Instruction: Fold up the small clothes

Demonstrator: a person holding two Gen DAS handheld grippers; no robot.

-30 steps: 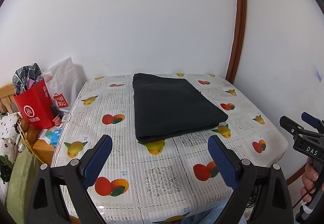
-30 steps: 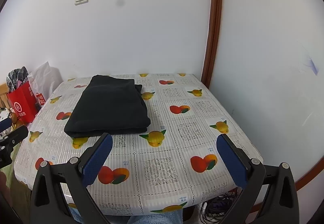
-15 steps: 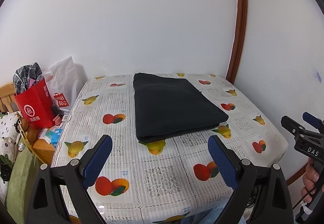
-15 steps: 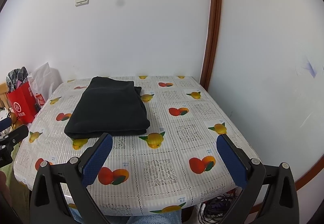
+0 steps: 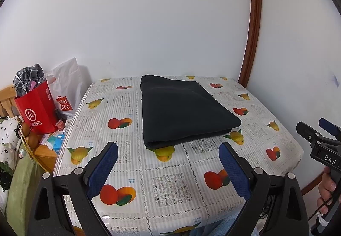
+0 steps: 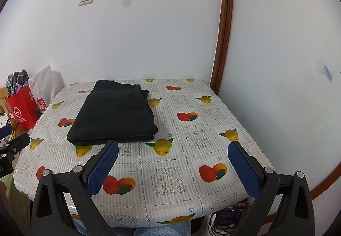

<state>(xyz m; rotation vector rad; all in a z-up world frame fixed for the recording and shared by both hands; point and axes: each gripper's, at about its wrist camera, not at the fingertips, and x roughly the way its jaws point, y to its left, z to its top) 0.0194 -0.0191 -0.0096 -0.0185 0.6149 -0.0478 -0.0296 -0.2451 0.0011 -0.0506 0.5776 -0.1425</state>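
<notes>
Two grippers hang back from the near edge of the table (image 5: 132, 180), and neither touches anything. The left gripper (image 5: 168, 168) has its blue pads spread wide with only tablecloth showing between them; the right gripper (image 6: 173, 168) is parted just as wide and holds nothing.

On the fruit-patterned cloth lies the one garment in sight, a dark folded garment (image 5: 183, 110), set toward the back and a little left of the table's middle, well apart from both sets of fingers. From where I stand it looks finished: a flat, tidy rectangle in stacked layers, with a rounded fold along its near edge and no loose sleeve or leg trailing out. In the right wrist view a second layer peeks out slightly at the far right corner, a small unevenness and no more. I see nothing else on the table waiting to be folded, so my guess is that this piece is done and that little or nothing is left.

Its long axis runs from the near edge toward the back wall, angled slightly. The thick folded end faces the grippers, the thinner end the wall.
</notes>
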